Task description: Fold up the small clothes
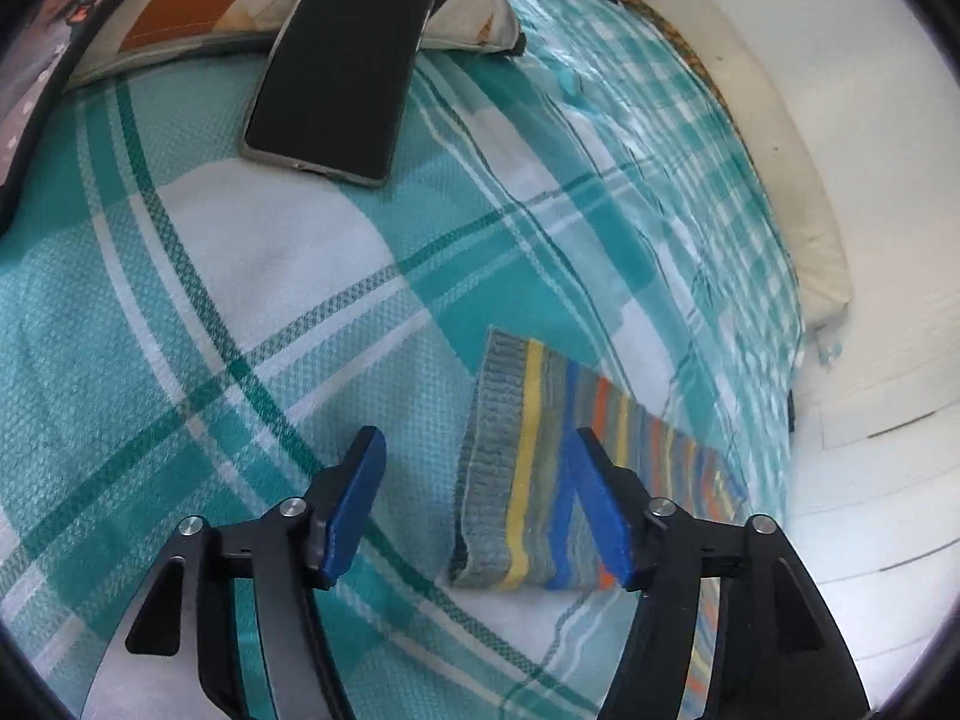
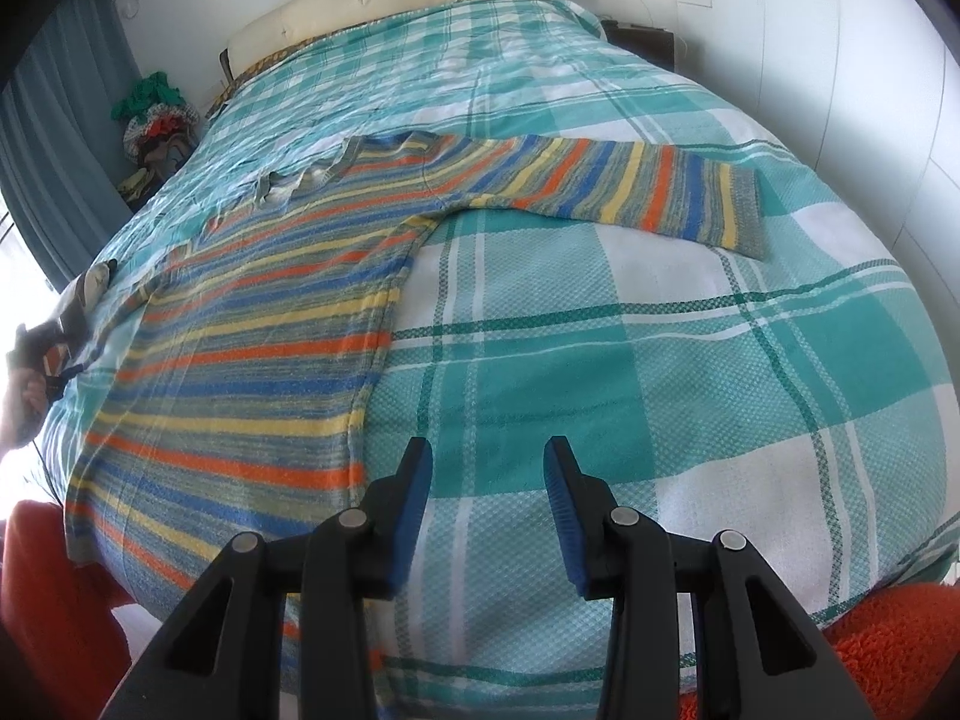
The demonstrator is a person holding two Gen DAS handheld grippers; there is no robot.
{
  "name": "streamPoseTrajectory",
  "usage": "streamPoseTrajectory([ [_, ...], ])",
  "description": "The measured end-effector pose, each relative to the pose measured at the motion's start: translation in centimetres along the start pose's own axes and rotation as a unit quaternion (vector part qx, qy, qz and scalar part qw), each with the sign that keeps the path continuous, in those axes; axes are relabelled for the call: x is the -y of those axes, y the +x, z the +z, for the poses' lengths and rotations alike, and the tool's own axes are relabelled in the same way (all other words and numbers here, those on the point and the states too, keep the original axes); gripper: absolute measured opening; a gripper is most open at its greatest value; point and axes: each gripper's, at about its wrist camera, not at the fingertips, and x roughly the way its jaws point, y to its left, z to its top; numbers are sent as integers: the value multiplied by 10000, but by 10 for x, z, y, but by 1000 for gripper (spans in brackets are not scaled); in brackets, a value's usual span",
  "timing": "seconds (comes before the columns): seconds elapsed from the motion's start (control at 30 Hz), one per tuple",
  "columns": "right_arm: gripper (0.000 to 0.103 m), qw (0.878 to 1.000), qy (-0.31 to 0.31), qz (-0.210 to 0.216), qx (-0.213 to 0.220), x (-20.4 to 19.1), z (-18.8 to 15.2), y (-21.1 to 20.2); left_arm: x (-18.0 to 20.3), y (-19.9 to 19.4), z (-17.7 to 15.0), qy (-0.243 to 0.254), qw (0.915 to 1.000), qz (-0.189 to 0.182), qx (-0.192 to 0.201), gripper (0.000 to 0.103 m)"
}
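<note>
Striped knit sweater (image 2: 252, 330) lies flat on bed (image 2: 660, 360), face up, sleeves spread. My left gripper (image 1: 477, 507) spread wide, empty, straddling ribbed cuff (image 1: 510, 468) of one sleeve. My right gripper (image 2: 487, 495) also released, hovering over bare plaid cover just beside sweater hem. Advice: pinch cuff at ribbing, lift low, fold sleeve across body. Knit soft, stretchy; cover waffle-textured, may drag. Phone (image 1: 342, 66) well apart.

Both wrist views look down over the plaid bedspread (image 2: 660, 312), sharing the striped sweater (image 2: 252, 324).
</note>
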Motion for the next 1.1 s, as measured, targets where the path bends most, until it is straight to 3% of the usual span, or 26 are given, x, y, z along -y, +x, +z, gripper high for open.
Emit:
streamPoseTrajectory([
  [0.13,39,9999,-104,-75,-56,-5,-1,3,20,30,16,370,9993,51,-51,69],
  [0.17,39,9998,-146,-109,-73,-8,-1,4,28,34,15,553,9984,31,-67,62],
  [0.2,39,9997,-173,-135,-86,-9,-2,5,38,41,16,845,9964,17,-105,24],
  [0.23,39,9995,-218,-174,-113,-12,-2,6,47,47,14,1140,9932,133,-185,0],
  [0.27,39,9994,-256,-206,-141,-14,-2,8,58,51,13,1499,9872,506,-177,2],
  [0.33,39,9991,-307,-246,-176,-16,-2,11,70,47,13,1920,9748,1104,261,2],
  [0.37,39,9990,-330,-263,-179,-18,-1,11,68,45,17,1844,9754,1151,356,2],
  [0.43,39,9987,-386,-280,-180,-21,0,13,56,50,24,1488,9837,998,166,2],
  [0.53,39,9985,-447,-256,-168,-23,1,13,45,45,21,1321,9871,903,-74,13],
  [0.57,39,9985,-463,-246,-151,-24,1,13,40,37,19,1199,9890,855,-123,27],
  [0.6,39,9985,-470,-232,-137,-24,1,12,35,27,16,1075,9908,814,-130,49],
  [0.67,39,9986,-463,-209,-122,-23,-1,12,32,7,2,1019,9929,616,-59,70],
  [0.7,39,9987,-447,-197,-125,-23,-1,12,30,0,-6,1070,9928,533,-70,72],
  [0.83,39,9992,-359,-117,-142,-21,-2,14,21,9,-27,966,9938,288,-464,67],
  [0.87,39,9992,-364,-125,-138,-22,-2,13,22,11,-30,981,9941,258,-396,48],
  [0.9,39,9991,-372,-132,-120,-22,-2,13,22,14,-32,959,9947,133,-343,12],
  [0.93,39,9991,-387,-139,-87,-22,-2,12,21,16,-33,869,9956,34,-358,7],
  [1.0,39,9990,-415,-178,-20,-23,-2,9,22,10,-36,859,9956,307,-203,5],
  [1.1,39,9988,-429,-222,95,-24,-4,3,24,-6,-48,1127,9908,693,-269,5],
])
